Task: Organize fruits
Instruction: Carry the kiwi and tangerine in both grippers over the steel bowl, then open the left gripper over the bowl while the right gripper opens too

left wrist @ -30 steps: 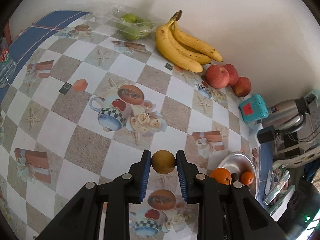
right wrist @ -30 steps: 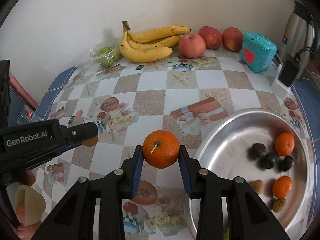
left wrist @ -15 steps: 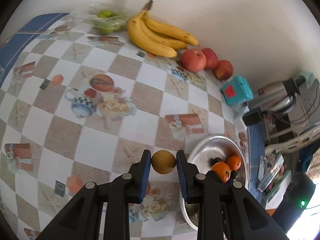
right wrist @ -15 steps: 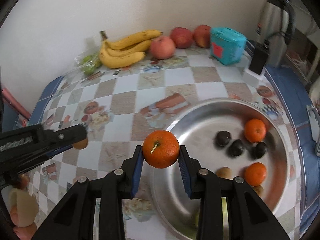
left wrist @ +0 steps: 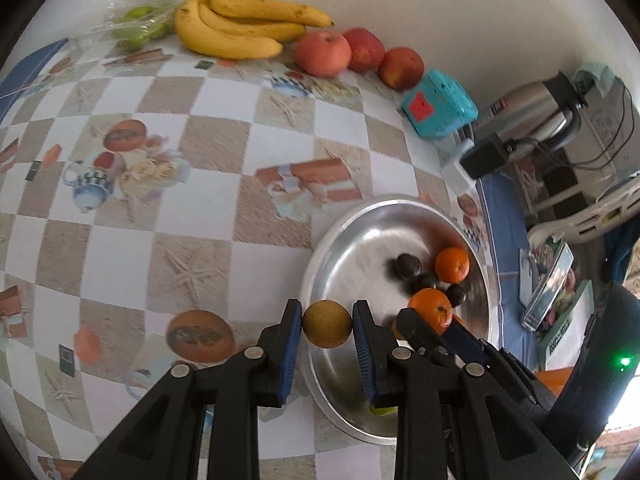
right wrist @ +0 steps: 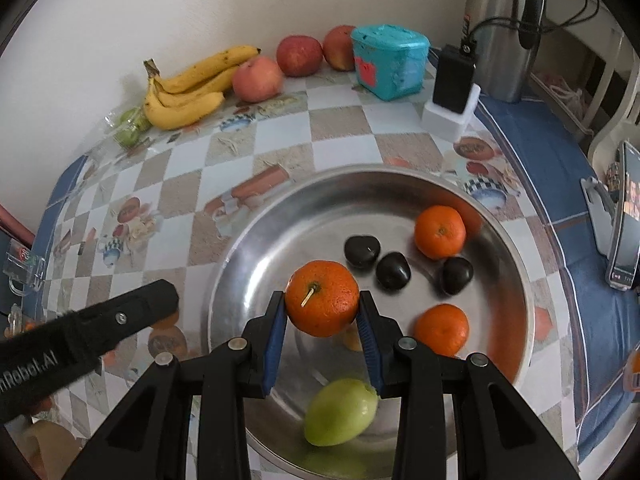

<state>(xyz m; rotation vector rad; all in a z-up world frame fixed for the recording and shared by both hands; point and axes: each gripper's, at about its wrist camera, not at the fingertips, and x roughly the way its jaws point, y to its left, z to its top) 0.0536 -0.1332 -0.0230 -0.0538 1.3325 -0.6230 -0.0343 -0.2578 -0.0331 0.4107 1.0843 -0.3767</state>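
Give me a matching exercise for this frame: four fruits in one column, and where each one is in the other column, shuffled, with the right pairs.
Fruits
1. brown round fruit
2. stemmed orange
3. green fruit
4. bananas

Places
A. lying in the metal bowl
B. on the table by the wall
C. between the jaws of the left gripper
D. between the jaws of the right gripper

Pairs: 1-C, 2-D, 3-A, 4-B
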